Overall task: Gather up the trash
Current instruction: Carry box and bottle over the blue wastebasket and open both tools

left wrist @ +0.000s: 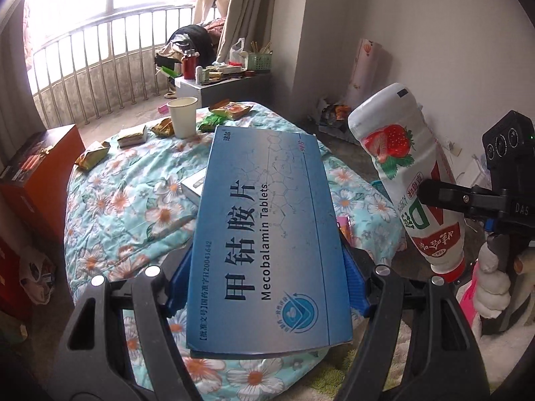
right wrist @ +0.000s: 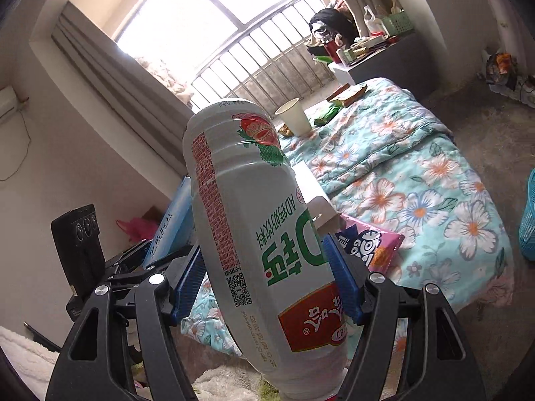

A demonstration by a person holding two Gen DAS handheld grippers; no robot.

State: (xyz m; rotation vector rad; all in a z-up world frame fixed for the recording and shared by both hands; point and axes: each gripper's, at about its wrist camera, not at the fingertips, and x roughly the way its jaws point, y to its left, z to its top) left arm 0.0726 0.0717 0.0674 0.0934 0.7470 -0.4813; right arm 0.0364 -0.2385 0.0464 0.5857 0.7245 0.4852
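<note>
Over floral quilt [left wrist: 127, 200], paper cup [left wrist: 183, 117], wrappers [left wrist: 92, 155]; barred window [left wrist: 100, 33]

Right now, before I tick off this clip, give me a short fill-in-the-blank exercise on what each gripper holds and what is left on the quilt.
1. The left gripper is shut on a blue ____ marked Mecobalamin Tablets.
2. The right gripper grips a white bottle with a ____ pictured on its label.
3. On the floral quilt, a white paper ____ stands upright among snack wrappers.

Missing words: box; strawberry; cup
</note>
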